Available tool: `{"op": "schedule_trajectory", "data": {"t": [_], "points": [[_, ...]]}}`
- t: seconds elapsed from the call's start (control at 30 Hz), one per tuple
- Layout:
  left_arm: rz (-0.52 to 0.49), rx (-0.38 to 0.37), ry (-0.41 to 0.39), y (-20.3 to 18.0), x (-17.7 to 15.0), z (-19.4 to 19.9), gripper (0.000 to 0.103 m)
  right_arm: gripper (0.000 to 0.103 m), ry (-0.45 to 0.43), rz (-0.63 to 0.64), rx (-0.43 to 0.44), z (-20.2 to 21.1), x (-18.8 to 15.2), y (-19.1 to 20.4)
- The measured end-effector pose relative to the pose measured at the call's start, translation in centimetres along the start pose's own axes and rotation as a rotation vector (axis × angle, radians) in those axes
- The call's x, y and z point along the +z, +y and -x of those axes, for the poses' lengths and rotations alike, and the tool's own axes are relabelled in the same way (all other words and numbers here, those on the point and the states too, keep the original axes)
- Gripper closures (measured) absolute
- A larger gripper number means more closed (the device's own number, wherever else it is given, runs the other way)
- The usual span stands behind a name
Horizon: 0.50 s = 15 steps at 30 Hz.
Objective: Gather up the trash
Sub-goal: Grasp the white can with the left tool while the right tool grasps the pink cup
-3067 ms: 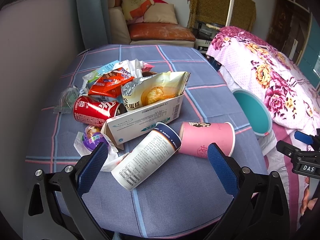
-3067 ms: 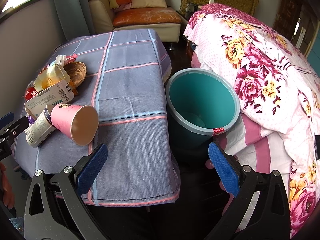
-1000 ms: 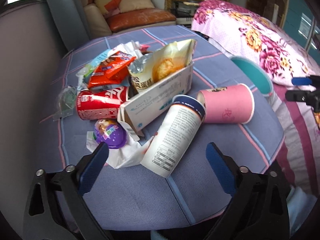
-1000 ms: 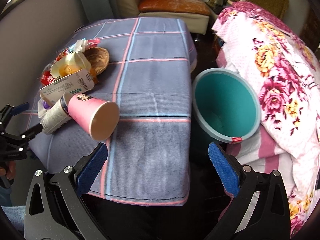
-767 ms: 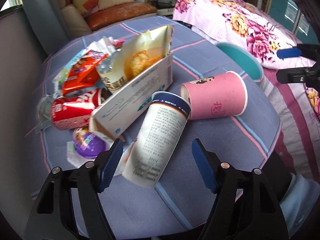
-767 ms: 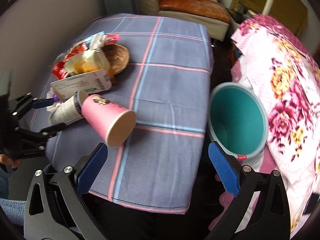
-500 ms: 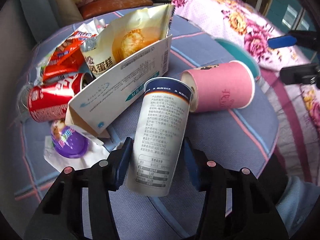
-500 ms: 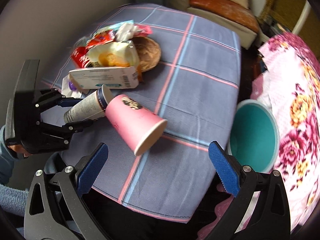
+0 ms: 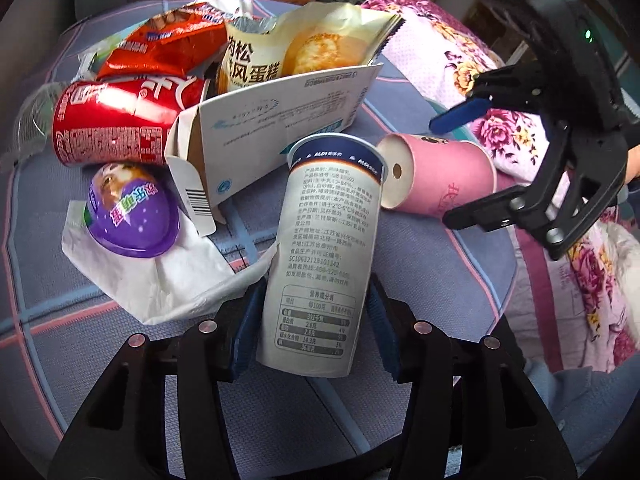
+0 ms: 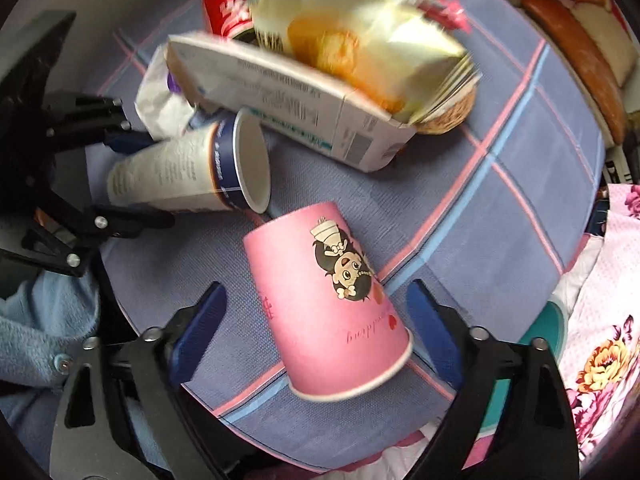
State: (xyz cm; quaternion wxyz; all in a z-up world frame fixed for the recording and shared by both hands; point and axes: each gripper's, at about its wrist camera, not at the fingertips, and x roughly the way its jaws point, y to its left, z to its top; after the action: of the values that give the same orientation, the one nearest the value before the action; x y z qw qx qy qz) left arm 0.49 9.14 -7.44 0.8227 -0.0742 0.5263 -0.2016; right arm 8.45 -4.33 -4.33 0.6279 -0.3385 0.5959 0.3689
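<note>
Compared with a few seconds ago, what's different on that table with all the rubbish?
Both grippers came in toward the pile. The left gripper narrowed its fingers around the white yogurt cup, seemingly touching both sides. The right gripper, open, swung over from the teal bin and now straddles the pink paper cup. The red can, white carton and purple capsule lie where they were.

I count two cups [image 9: 324, 256] [image 9: 436, 180], one can [image 9: 120, 124], one carton [image 9: 280, 120], two wrappers [image 9: 160, 44] [image 9: 304, 48], one purple capsule [image 9: 132, 212], one napkin [image 9: 160, 276].
</note>
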Motion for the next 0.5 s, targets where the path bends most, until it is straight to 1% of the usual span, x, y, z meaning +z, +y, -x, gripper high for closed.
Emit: {"op": "schedule_trajectory", "data": {"t": [0.03,0.07,0.17,0.2,0.23,0.3,0.4,0.43,0.5], "points": [[-0.005,0.005,-0.001,-0.2,0.1,-0.1,0.048,0.031,0.015,-0.007,0.006,-0.6,-0.2,-0.1],[-0.009,0.011,0.005,-0.3,0.2,-0.1,0.047,0.036,0.020,-0.019,0.015,-1.0,-0.4,-0.3],[-0.016,0.018,0.015,-0.9,0.9,-0.6,0.045,0.038,-0.043,-0.064,0.031,-0.5,-1.4,-0.7],[-0.021,0.035,0.013,-1.1,1.1,-0.7,0.047,0.039,-0.056,-0.089,0.035,-0.4,-1.7,-1.0],[-0.026,0.050,0.013,-1.5,1.4,-0.8,0.053,0.039,-0.071,-0.125,0.038,-0.2,-2.3,-1.5],[-0.032,0.042,0.009,-1.9,1.3,-0.4,0.055,0.039,-0.102,-0.198,0.048,0.2,-3.5,-2.6],[-0.047,0.056,-0.014,-3.0,1.5,0.7,0.055,0.040,-0.182,-0.342,0.109,1.3,-6.2,-4.7],[-0.041,0.051,-0.022,-3.1,1.8,1.2,0.056,0.040,-0.222,-0.400,0.141,1.8,-7.3,-5.6],[-0.035,0.036,-0.045,-3.8,2.5,2.3,0.056,0.040,-0.282,-0.471,0.177,2.6,-8.9,-6.7]]}}
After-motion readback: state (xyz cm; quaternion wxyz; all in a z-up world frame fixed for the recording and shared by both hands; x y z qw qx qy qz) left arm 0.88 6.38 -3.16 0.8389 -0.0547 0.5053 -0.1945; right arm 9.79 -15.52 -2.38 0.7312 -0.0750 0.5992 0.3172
